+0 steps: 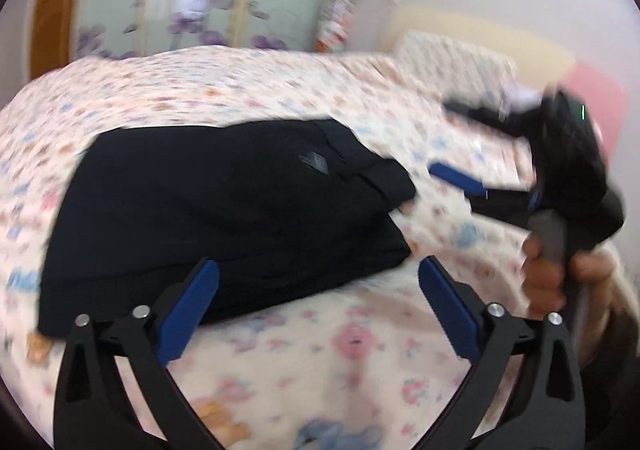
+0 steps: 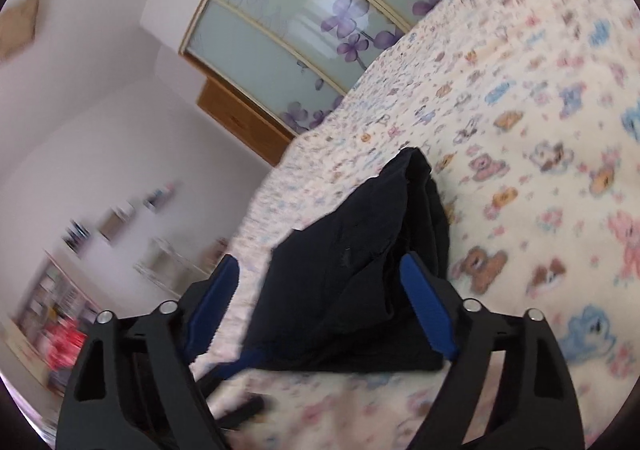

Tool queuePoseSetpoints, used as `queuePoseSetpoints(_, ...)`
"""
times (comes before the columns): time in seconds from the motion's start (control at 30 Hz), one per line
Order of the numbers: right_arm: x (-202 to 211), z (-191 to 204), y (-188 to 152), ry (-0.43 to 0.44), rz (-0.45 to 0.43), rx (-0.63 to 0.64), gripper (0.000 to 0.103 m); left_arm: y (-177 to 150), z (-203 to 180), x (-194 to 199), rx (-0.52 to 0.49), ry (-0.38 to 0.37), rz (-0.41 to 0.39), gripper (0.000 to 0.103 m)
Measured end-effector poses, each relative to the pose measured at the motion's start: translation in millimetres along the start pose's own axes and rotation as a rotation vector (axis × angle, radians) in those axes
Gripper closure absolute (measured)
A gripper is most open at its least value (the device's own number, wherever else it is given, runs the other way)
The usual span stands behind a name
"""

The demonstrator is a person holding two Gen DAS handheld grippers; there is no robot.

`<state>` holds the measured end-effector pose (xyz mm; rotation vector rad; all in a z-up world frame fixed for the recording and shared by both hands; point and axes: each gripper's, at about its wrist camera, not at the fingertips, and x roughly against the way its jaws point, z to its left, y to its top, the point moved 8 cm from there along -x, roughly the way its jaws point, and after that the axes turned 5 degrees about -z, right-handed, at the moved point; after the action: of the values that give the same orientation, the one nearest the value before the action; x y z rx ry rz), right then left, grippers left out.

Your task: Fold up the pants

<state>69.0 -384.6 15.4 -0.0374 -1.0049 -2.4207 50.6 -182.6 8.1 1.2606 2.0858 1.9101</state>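
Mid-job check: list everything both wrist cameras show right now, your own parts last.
pants: one, black, folded into a bundle on the bed, near its edge
bedsheet: one, cream with cartoon animal print, covering the bed
wardrobe: one, frosted glass doors with purple flowers, behind the bed
pillow: one, pale patterned, at the far end of the bed
shelves: blurred, cluttered, by the wall
left gripper: blue pads, open, empty, just short of the pants
right gripper: blue pads, open, pants lying between the fingers, not clamped
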Motion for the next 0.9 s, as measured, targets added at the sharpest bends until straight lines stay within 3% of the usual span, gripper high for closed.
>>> queuePoseSetpoints(0.13, -22, -3, -8, -0.082, 0.034, 0.067, 0.019, 5, 41, 19, 0.133, 0.085, -0.056, 0.002)
queuePoseSetpoints(0.33, -45, -23, -26, -0.241, 0.114, 0.126, 0.020, -6, 74, 27, 0.204, 0.150, -0.018, 0.002)
queuePoseSetpoints(0.4, -48, -33, -33, -0.311, 0.149, 0.159, 0.042, -8, 77, 30, 0.210, 0.156, -0.021, 0.002)
queuePoseSetpoints(0.63, -39, -33, -35, -0.279, 0.159, 0.143, 0.062, -16, 83, 32, 0.247, 0.144, -0.004, 0.002)
queuePoseSetpoints(0.83, -20, -5, -30, -0.171, 0.118, 0.138, 0.068, -13, 83, 38, 0.220, 0.143, -0.027, 0.002)
queuePoseSetpoints(0.9, -21, -7, -38, -0.232, 0.143, 0.206, 0.068, -13, 85, 38, 0.220, 0.144, -0.031, 0.002)
